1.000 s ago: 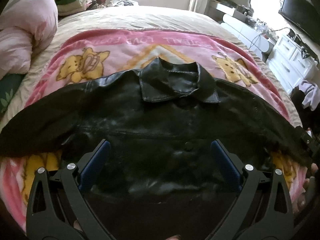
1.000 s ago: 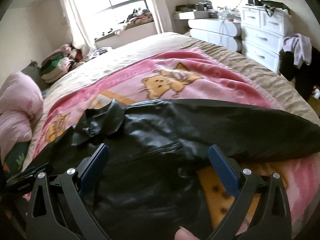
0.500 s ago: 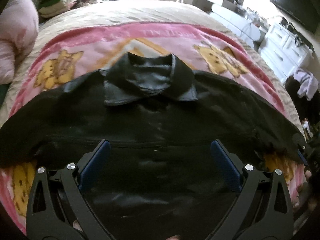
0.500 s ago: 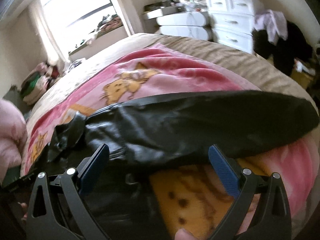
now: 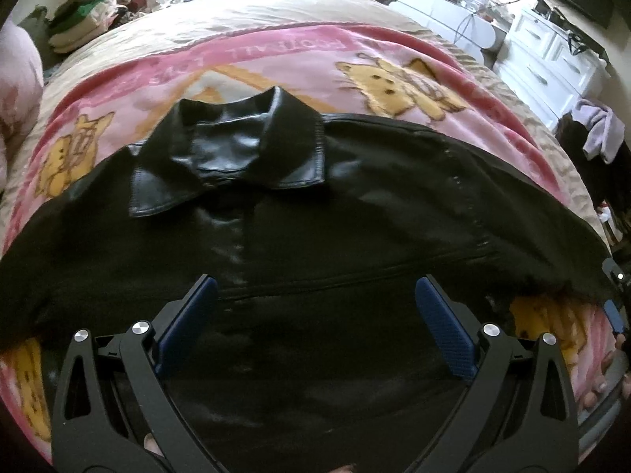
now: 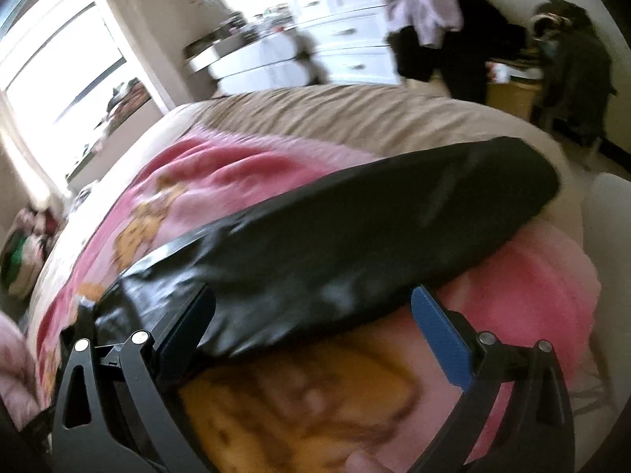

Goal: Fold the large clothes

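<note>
On the bed's pink blanket [image 5: 252, 63] lies the black jacket [image 5: 355, 205], collar toward 12 o'clock, below the wide-open, empty left tongs [image 5: 315, 315]. Only the blurred right-wrist view shows its sleeve end [image 6: 524, 173], at 2 o'clock of the right tongs [image 6: 311, 323], also spread wide, gripping nothing.

Daylight from overexposed window [image 6: 67, 90]; black jacket [image 5: 315, 236] underexposed, faint sheen. Right wrist view motion-blurred, left sharp. Fisheye bending, dark vignette corners.

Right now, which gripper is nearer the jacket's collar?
Left. The left gripper hovers over the jacket's chest just below the collar; the right gripper is out by the sleeve.
</note>
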The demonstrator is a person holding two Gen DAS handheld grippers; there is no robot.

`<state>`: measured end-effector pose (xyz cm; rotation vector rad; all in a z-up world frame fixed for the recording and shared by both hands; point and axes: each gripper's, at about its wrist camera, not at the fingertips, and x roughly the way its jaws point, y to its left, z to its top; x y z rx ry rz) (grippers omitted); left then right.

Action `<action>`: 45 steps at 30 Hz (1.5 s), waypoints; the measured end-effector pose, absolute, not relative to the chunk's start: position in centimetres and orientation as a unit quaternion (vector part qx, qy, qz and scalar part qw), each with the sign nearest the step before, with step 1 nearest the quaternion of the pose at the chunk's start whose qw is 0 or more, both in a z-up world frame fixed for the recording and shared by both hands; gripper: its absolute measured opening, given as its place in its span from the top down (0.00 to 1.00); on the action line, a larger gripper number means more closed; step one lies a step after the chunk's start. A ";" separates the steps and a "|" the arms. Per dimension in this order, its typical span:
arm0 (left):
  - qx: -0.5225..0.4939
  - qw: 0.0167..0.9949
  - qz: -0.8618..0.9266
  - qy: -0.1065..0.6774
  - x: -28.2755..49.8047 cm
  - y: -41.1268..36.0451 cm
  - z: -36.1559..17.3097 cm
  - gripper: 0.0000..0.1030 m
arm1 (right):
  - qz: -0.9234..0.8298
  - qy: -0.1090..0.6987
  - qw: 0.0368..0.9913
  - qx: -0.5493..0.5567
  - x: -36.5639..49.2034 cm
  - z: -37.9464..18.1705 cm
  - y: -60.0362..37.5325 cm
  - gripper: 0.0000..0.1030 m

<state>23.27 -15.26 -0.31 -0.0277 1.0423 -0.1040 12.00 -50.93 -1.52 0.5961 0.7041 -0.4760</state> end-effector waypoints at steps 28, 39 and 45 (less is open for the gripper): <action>-0.033 0.860 -0.055 0.506 24.2 -13.4 0.4 0.09 | -0.224 0.235 0.850 0.414 12.2 -1.5 -62.7 0.84; -0.089 0.859 -0.068 0.499 22.8 -9.1 4.5 0.09 | -0.069 0.182 0.941 0.278 16.5 11.1 -52.2 0.92; -0.117 0.864 -0.084 0.482 21.5 -6.3 7.3 0.09 | 0.019 0.157 0.965 0.208 17.4 16.0 -44.1 0.93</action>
